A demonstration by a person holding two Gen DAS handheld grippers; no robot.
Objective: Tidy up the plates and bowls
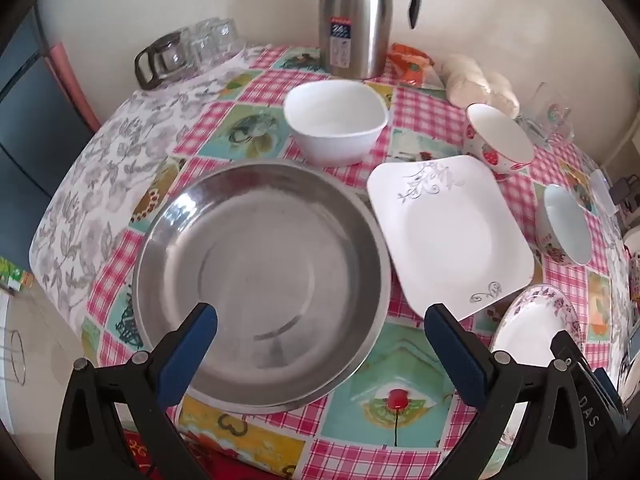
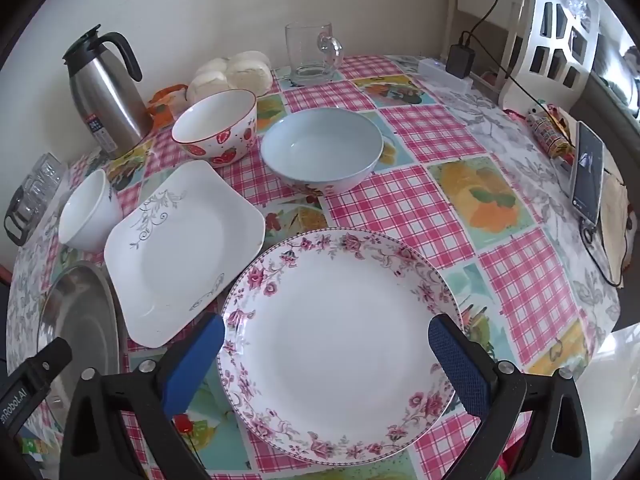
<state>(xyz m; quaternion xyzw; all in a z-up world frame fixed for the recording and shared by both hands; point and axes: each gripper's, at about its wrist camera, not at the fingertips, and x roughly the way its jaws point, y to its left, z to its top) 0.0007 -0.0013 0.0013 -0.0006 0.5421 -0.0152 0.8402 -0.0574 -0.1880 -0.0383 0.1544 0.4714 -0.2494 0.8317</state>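
Desk (image 2: 424, 208) under a pink-check patchwork cloth. Steel basin (image 1: 260, 284), round, shallow, dull sheen, empty, at the near left; left gripper (image 1: 320, 320) hangs above its near rim, jaws wide apart, nothing between. Beside the basin, a square white plate (image 2: 176, 256) with grey vine sprigs at two corners. Round plate (image 2: 340, 344) with a pink floral rim lies nearest on the right; right gripper (image 2: 326, 334) above it, jaws spread, empty. Behind: plain white bowl (image 1: 336, 124), strawberry-print bowl (image 2: 216, 128), pale blue bowl (image 2: 322, 152). All upright, none stacked.
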